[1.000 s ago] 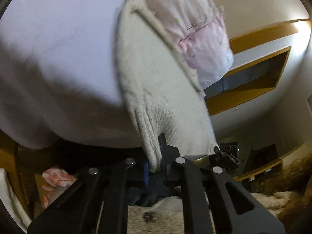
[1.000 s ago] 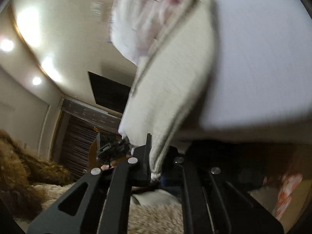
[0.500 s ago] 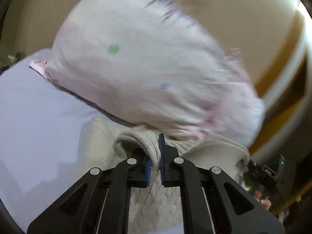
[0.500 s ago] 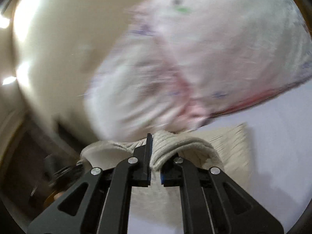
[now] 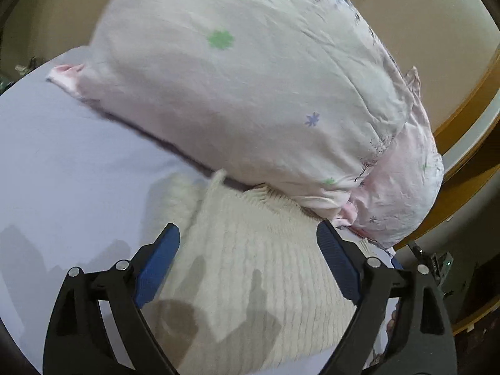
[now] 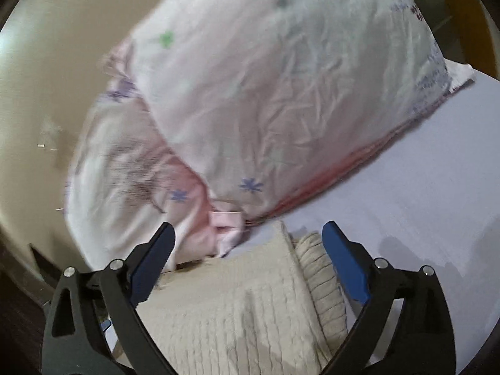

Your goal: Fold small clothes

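A cream knitted sweater point(image 5: 250, 268) lies folded on the pale lilac bed sheet point(image 5: 72, 181), its far edge against a pillow. My left gripper point(image 5: 248, 234) is open, its blue pads point(image 5: 156, 265) spread wide just above the sweater, holding nothing. In the right wrist view the same sweater point(image 6: 237, 309) lies below my right gripper point(image 6: 248, 234), which is also open and empty. A ribbed sleeve or cuff point(image 6: 322, 275) lies along the sweater's right side.
A large white-pink pillow with small flower prints point(image 5: 250, 93) rests on the bed right behind the sweater; it also shows in the right wrist view point(image 6: 265, 93). A wooden bed frame point(image 5: 462, 118) and beige wall lie beyond. Lilac sheet point(image 6: 422, 172) stretches to the right.
Both grippers carried the sweater's edge over onto the bed, then opened and let it go. The sweater now lies flat, folded, beneath both open grippers.
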A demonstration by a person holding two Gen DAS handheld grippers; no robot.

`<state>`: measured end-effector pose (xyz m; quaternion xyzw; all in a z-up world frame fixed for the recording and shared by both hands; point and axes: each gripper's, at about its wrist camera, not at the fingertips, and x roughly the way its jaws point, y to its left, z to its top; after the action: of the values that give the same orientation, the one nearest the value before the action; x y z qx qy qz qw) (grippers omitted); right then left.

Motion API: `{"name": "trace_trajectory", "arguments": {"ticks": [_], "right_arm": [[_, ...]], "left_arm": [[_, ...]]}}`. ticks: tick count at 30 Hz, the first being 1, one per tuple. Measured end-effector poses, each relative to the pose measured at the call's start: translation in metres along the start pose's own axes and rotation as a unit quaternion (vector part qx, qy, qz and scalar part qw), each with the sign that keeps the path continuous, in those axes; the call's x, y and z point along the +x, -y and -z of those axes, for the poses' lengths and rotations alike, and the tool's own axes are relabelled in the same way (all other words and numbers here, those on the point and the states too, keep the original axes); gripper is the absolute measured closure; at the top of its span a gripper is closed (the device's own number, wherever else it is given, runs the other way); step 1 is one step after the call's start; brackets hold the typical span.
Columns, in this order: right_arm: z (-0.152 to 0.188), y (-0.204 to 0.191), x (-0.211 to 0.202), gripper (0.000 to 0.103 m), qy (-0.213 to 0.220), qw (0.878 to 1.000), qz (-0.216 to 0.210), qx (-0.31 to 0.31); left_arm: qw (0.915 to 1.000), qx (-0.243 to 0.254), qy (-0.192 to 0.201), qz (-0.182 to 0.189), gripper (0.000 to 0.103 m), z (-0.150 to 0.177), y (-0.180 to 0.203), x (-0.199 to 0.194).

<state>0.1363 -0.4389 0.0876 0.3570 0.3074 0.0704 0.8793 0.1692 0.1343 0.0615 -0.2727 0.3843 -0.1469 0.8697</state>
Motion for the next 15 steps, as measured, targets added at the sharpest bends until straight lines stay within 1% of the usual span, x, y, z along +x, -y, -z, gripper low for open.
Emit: {"name": "trace_trajectory", "arguments": {"ticks": [1, 2, 3, 4, 5, 7, 9, 14, 15], "right_arm": [[0.003, 0.006, -0.002, 0.007, 0.001, 1.000, -0.009, -0.001], [0.009, 0.009, -0.001, 0.007, -0.001, 1.000, -0.011, 0.002], [0.013, 0.019, -0.001, 0.007, -0.010, 1.000, -0.011, 0.011], [0.014, 0.024, 0.004, 0.007, -0.020, 1.000, -0.010, 0.021], [0.011, 0.027, 0.008, 0.007, -0.028, 0.999, -0.010, 0.028], [0.009, 0.027, 0.016, 0.007, -0.039, 0.998, -0.023, 0.034], [0.013, 0.029, 0.014, 0.007, -0.037, 0.999, -0.025, 0.029], [0.012, 0.031, 0.009, 0.007, -0.045, 0.998, -0.043, 0.030], [0.012, 0.032, 0.009, 0.007, -0.050, 0.997, -0.048, 0.031]], "left_arm": [[0.9999, -0.010, -0.008, -0.001, 0.018, 0.004, -0.008, -0.002], [0.9996, -0.020, -0.020, -0.002, 0.028, 0.007, -0.016, -0.002], [0.9987, -0.035, -0.036, -0.005, 0.036, 0.011, -0.026, 0.000], [0.9977, -0.047, -0.049, -0.002, 0.039, 0.016, -0.036, 0.001], [0.9972, -0.052, -0.054, -0.001, 0.042, 0.020, -0.040, 0.003], [0.9965, -0.058, -0.060, -0.002, 0.042, 0.029, -0.046, 0.008], [0.9964, -0.057, -0.062, -0.010, 0.042, 0.036, -0.048, 0.013], [0.9976, -0.060, -0.029, -0.019, 0.042, 0.043, -0.047, 0.013], [0.9979, -0.054, -0.024, -0.027, 0.043, 0.044, -0.045, 0.013]]}}
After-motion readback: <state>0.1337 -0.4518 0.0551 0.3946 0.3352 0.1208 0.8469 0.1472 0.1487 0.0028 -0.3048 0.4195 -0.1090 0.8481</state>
